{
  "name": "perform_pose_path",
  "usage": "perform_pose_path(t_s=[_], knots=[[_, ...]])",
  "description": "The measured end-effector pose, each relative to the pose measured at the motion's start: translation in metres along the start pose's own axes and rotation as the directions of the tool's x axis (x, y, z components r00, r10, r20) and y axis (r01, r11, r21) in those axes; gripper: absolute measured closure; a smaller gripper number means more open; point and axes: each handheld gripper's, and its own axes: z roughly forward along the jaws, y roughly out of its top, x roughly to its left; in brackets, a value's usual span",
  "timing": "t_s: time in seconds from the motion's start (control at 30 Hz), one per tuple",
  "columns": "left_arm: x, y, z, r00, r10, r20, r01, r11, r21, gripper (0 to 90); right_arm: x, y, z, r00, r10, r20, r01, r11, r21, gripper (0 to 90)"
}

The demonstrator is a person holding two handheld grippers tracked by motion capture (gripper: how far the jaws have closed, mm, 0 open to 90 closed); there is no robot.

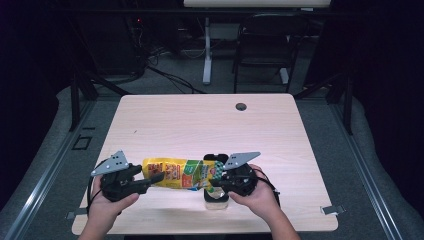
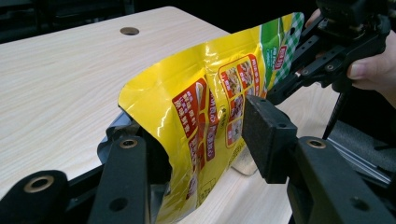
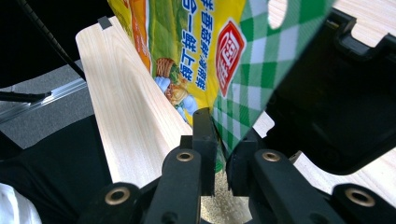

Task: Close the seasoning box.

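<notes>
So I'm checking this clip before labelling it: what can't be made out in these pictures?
- High view: the container under the yellow pouch is mostly hidden by the pouch and the right gripper; its contents can't be told.
- Left gripper view: whether the left gripper pads press the pouch; the near pad is behind the foil.
- Right gripper view: the black tray is cut off by the edge.
- The pouch's small print is unreadable.

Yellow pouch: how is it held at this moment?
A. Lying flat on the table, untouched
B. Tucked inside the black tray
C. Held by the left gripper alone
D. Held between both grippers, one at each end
D: the right gripper pinches the yellow pouch at its green-checked end, and the left gripper has the other end between its jaws.
</notes>
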Motion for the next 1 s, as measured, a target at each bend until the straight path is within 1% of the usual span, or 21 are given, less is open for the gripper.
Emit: perform_pose_path(t_s=[0.1,0.27,0.3,0.37,0.4,0.43,0.5,0.53,0.67,0.77,0.8,0.83,0.9,1.0], knots=[[-0.0008,0.0011,0.0004,1.0000,0.001,-0.001,-0.001,0.9999,-0.012,55.9,-0.0007,-0.0008,0.0000,1.0000,0.003,-0.002,-0.003,1.000,-0.003,84.6],[-0.0017,0.0010,0.0024,0.9999,0.000,0.011,0.000,0.9986,-0.053,55.9,-0.0023,-0.0028,-0.0010,0.9999,0.009,-0.006,-0.009,1.000,-0.007,84.5],[-0.0019,0.0008,0.0018,0.9999,0.002,0.011,-0.001,0.9985,-0.055,56.1,-0.0022,-0.0034,-0.0014,0.9999,0.010,-0.004,-0.010,1.000,-0.008,84.5],[-0.0022,-0.0009,0.0020,0.9998,0.001,0.018,0.001,0.9965,-0.083,56.4,-0.0019,-0.0037,-0.0013,0.9999,0.012,-0.002,-0.012,1.000,-0.011,84.4],[-0.0024,-0.0017,0.0017,0.9998,0.000,0.022,0.002,0.9961,-0.089,56.8,-0.0017,-0.0038,-0.0013,0.9999,0.012,-0.001,-0.012,1.000,-0.012,84.4],[-0.0030,-0.0023,0.0018,0.9999,-0.001,0.015,0.002,0.9954,-0.096,57.3,-0.0016,-0.0039,-0.0015,0.9999,0.011,0.000,-0.011,1.000,-0.011,84.4],[-0.0030,-0.0027,0.0011,0.9998,0.003,0.020,-0.001,0.9950,-0.100,58.5,-0.0016,-0.0039,-0.0015,0.9999,0.010,0.000,-0.010,1.000,-0.010,84.3],[-0.0026,-0.0029,0.0006,0.9996,0.004,0.029,-0.001,0.9946,-0.104,58.5,-0.0015,-0.0038,-0.0015,0.9999,0.010,0.002,-0.010,1.000,-0.010,84.3],[-0.0031,-0.0046,0.0010,0.9994,-0.007,0.033,0.012,0.9913,-0.131,59.4,-0.0008,-0.0041,-0.0016,0.9999,0.012,0.009,-0.012,1.000,-0.011,84.3],[-0.0032,-0.0046,0.0012,0.9995,-0.010,0.031,0.014,0.9902,-0.139,60.3,-0.0009,-0.0046,-0.0018,0.9999,0.010,0.007,-0.010,1.000,-0.013,84.2],[-0.0032,-0.0044,0.0013,0.9993,-0.011,0.037,0.016,0.9896,-0.143,60.8,-0.0010,-0.0048,-0.0019,0.9999,0.010,0.009,-0.010,1.000,-0.013,84.3],[-0.0037,-0.0040,0.0015,0.9994,-0.014,0.031,0.019,0.9895,-0.143,60.9,-0.0012,-0.0049,-0.0020,0.9999,0.010,0.010,-0.010,1.000,-0.013,84.3],[-0.0041,-0.0030,0.0020,0.9995,-0.010,0.029,0.014,0.9894,-0.145,61.1,-0.0017,-0.0051,-0.0024,0.9999,0.009,0.010,-0.009,1.000,-0.010,84.3],[-0.0043,-0.0018,0.0030,0.9993,-0.009,0.036,0.014,0.9883,-0.152,62.0,-0.0018,-0.0056,-0.0023,0.9998,0.016,0.012,-0.015,1.000,-0.016,84.4]])
